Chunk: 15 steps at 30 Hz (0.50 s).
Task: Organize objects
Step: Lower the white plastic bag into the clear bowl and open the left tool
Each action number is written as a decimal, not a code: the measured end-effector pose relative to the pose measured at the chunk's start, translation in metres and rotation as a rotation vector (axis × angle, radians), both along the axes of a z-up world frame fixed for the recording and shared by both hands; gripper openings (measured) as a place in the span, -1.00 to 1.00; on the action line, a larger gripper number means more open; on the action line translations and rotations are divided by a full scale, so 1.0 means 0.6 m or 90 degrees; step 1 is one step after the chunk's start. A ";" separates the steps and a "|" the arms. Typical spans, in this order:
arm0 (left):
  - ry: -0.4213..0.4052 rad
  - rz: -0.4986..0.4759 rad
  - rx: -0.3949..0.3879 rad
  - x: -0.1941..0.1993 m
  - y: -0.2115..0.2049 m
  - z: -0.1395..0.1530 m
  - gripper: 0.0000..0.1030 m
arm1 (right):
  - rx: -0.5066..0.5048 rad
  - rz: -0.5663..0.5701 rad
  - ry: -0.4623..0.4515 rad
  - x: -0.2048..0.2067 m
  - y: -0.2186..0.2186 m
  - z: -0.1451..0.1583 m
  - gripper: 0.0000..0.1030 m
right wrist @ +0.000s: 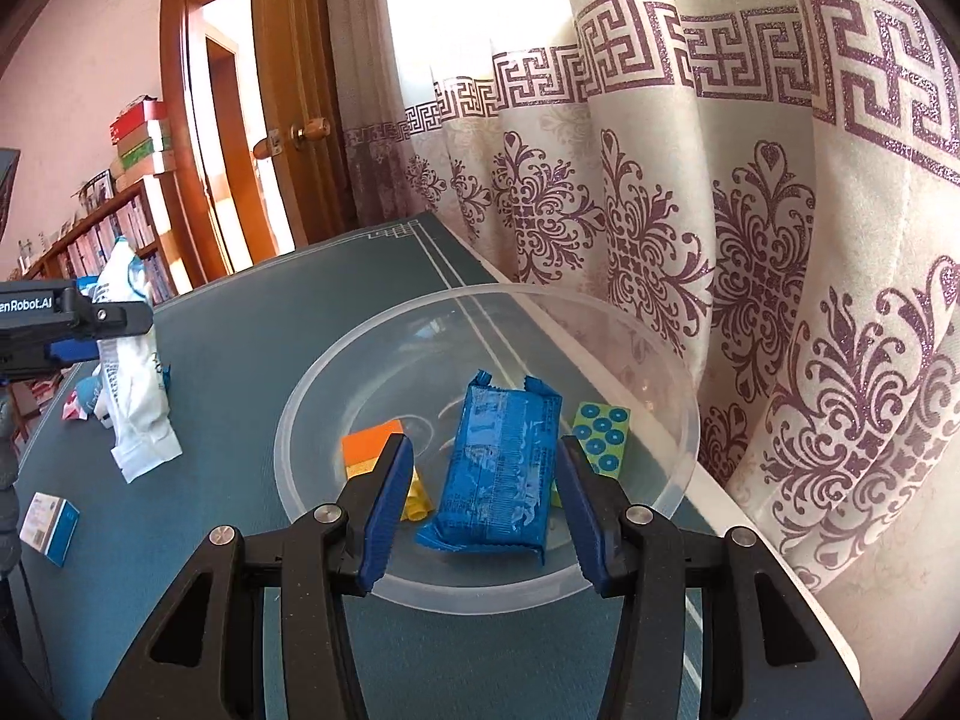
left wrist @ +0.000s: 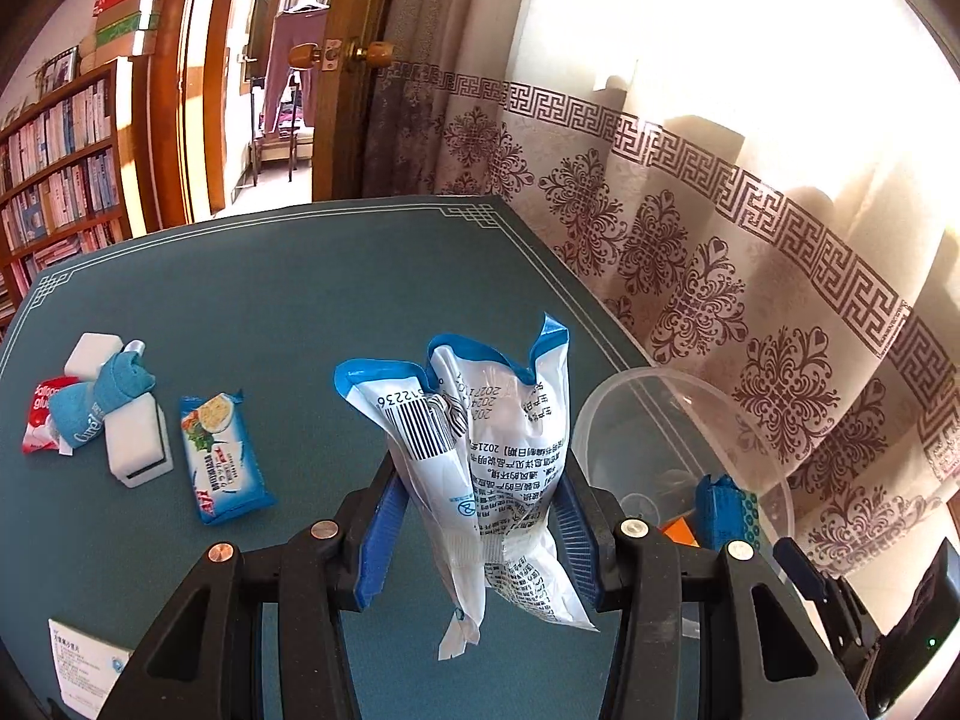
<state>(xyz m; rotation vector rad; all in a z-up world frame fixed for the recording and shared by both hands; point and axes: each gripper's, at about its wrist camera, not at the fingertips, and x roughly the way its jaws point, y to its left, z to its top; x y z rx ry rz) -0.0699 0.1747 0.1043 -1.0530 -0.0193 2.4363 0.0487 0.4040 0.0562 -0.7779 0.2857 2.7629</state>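
holding a white-and-blue pouch (left wrist: 480,480) upright above the counter (left wrist: 270,300), barcode digits "12236" showing, the left gripper (left wrist: 480,534) pinches it. right gripper (right wrist: 480,516) stands open around a blue packet (right wrist: 498,468) lying lengthwise in the clear bowl (right wrist: 678,408). "enrobot.ai" marks the left gripper.

A white pouch (left wrist: 480,480) edged blue, a blue packet (right wrist: 498,468), teal mat (left wrist: 270,300), purple-patterned cream curtain (right wrist: 750,210).

Left tongs (left wrist: 480,516) clamped tight; right tongs (right wrist: 480,504) parted.
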 end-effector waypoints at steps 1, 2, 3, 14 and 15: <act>0.001 -0.009 -0.001 0.000 0.013 0.000 -0.02 | 0.000 0.000 0.002 0.001 0.000 -0.001 -0.02; 0.002 -0.017 -0.001 0.001 0.025 0.001 -0.02 | -0.002 0.000 0.005 0.003 0.001 -0.002 -0.02; 0.005 -0.028 -0.001 0.003 0.038 0.002 -0.02 | -0.005 0.000 0.008 0.004 0.002 -0.002 -0.02; 0.023 -0.111 -0.015 0.011 0.159 0.004 -0.01 | -0.043 -0.009 0.021 0.012 0.025 -0.010 -0.02; 0.024 -0.117 -0.013 0.010 0.167 0.003 -0.01 | -0.044 -0.007 0.021 0.012 0.024 -0.011 -0.02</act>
